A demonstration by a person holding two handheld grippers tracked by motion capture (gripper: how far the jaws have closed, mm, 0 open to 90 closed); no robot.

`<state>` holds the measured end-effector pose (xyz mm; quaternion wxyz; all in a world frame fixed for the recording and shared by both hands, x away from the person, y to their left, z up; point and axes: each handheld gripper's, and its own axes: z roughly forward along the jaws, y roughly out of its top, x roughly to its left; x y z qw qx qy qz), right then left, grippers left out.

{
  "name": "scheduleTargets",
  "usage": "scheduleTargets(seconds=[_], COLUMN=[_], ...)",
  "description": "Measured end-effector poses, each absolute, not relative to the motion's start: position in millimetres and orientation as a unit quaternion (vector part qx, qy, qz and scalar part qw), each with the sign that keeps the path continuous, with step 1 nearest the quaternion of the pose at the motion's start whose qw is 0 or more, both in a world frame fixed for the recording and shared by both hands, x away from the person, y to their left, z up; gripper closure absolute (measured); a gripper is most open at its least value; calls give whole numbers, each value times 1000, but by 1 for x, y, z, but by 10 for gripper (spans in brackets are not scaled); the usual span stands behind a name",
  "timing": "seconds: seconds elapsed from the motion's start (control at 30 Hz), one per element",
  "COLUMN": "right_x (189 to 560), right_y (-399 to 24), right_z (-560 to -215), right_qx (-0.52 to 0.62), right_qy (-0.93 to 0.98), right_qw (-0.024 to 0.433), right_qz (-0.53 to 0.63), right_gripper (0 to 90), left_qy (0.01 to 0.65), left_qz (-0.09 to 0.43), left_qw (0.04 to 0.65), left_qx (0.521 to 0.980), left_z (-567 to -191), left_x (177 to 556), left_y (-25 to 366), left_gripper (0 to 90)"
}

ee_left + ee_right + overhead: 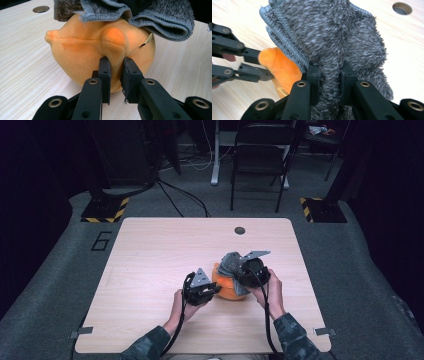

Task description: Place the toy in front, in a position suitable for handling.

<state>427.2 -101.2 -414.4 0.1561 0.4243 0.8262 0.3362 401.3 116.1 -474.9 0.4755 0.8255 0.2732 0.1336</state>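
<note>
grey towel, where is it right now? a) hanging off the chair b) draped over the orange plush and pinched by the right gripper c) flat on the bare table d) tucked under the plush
b: the grey towel lies over the orange plush, and the right gripper is shut on a fold of it.

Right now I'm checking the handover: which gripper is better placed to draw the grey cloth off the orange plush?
The right gripper: it already pinches the grey cloth, while the left gripper is clamped on the orange plush, steadying it.

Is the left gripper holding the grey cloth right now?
No, the left gripper pinches the orange plush toy; the grey cloth sits in the right gripper.
</note>
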Motion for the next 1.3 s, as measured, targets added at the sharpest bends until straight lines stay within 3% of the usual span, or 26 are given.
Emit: scheduleTargets(seconds=[0.3, 0.77, 1.3], right_x=[431, 451, 464], right_y=[-117, -149, -150], right_z=[-420, -446, -473], right_qx=[446, 505, 521], right_qy=[819, 803, 812], right_qw=[161, 133, 129], right_qz=[322, 287, 228], right_gripper=[745, 745, 744], left_qy=[276, 275, 276], left_qz=[134, 129, 132], left_qw=[477, 475, 473], left_qx=[824, 826, 826], left_z=[-475, -476, -477], left_x=[402, 403, 402], left_y=[117, 118, 119], left_gripper=[786, 786, 785])
